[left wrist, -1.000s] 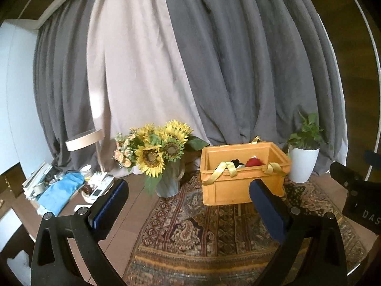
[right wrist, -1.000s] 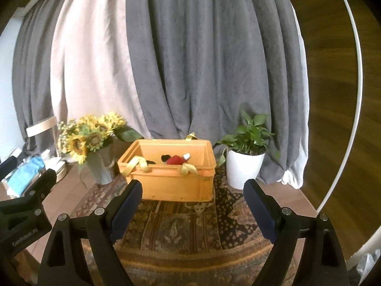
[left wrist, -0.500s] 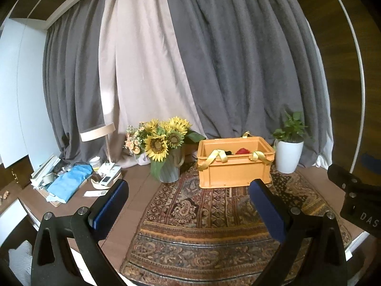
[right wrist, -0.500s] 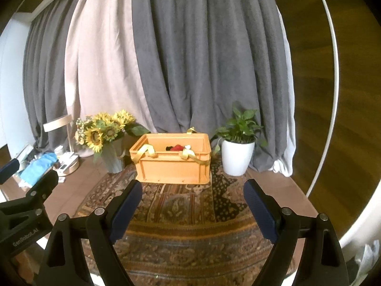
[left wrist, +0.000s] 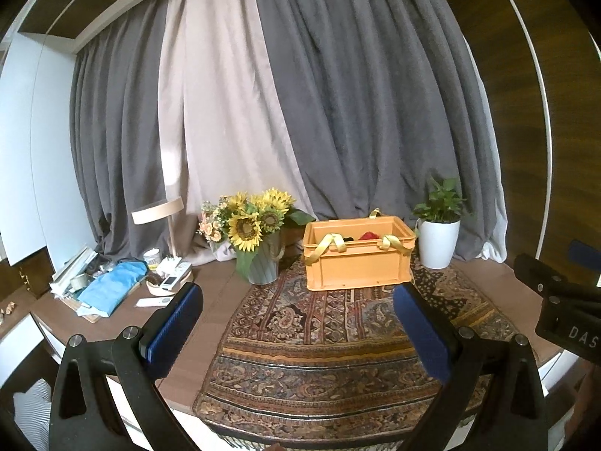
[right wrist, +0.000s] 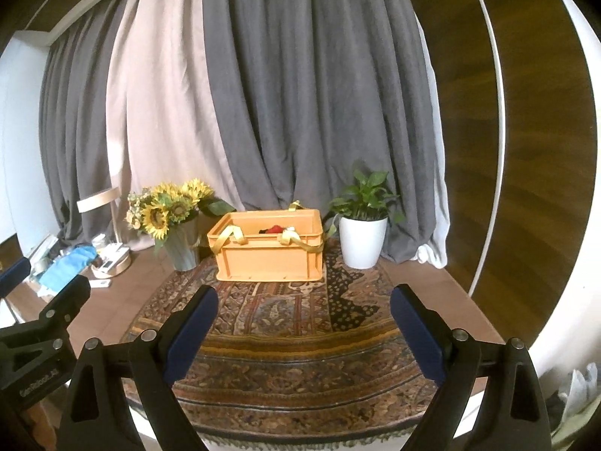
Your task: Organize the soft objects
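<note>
An orange plastic crate (left wrist: 357,263) with yellow strap handles stands at the back of a patterned rug (left wrist: 330,338) on the table. It also shows in the right wrist view (right wrist: 270,259). A red soft object (left wrist: 369,235) and something dark lie inside it; the red one also shows in the right wrist view (right wrist: 275,229). My left gripper (left wrist: 296,300) is open and empty, well in front of the crate. My right gripper (right wrist: 302,300) is open and empty, also well back from it.
A vase of sunflowers (left wrist: 259,236) stands left of the crate. A potted plant in a white pot (left wrist: 437,240) stands to its right. A lamp (left wrist: 161,214), a blue cloth (left wrist: 109,289) and small clutter lie at the far left. Curtains hang behind.
Both grippers have pulled back and away from the crate, which now looks smaller and farther. Both stay open and empty.
</note>
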The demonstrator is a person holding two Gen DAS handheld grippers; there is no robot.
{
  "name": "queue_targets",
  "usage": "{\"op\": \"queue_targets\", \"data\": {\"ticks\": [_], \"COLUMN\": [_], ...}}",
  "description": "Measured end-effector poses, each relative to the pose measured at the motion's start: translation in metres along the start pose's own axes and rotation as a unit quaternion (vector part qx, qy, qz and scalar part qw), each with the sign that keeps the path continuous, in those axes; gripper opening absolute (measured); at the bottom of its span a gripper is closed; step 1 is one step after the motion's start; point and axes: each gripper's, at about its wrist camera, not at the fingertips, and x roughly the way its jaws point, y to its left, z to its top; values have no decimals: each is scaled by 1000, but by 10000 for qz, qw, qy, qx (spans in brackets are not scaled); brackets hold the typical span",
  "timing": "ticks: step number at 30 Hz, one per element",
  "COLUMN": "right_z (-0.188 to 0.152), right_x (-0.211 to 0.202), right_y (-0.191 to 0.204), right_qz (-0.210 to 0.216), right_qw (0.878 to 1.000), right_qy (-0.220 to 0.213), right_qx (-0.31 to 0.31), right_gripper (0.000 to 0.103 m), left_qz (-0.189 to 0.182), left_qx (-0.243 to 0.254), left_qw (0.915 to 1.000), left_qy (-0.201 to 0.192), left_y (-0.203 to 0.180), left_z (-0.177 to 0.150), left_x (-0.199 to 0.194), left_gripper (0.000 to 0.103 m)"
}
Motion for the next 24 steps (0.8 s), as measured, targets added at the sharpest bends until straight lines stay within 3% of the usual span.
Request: {"op": "queue_targets", "data": {"ticks": [24], "right_z": [-6], "right_x": [-32], "right_y": [-8], "right_qz": [-43], "right_qw": [9999], "right_qy": [-102], "right_qx": [32], "right_gripper": [94], "left_qz": [-11], "left_qx": [49], "left_qw": [9999], "left_qy": [-127], "left_y": [-6], "left_z": [-1], "left_x": [-28], "left_gripper": [103]}}
